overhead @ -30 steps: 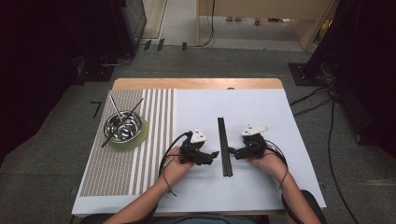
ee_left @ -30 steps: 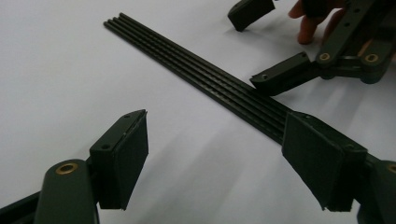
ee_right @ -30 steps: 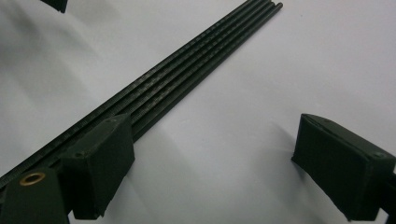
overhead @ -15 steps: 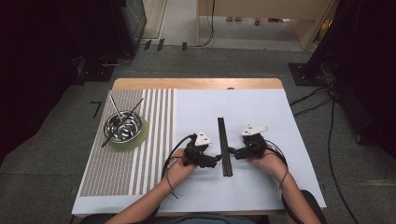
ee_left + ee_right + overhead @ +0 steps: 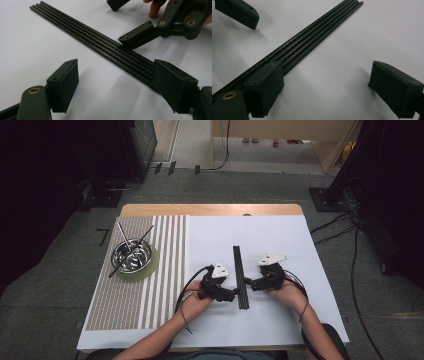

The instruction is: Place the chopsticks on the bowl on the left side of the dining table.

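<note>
A bundle of long black ribbed rods [image 5: 240, 276] lies flat mid-bench on white paper. The left gripper [image 5: 234, 294] and right gripper [image 5: 248, 285] flank it, fingers spread open; one right finger touches the rods. Nothing is gripped yet; grasping and lifting remain.
</note>
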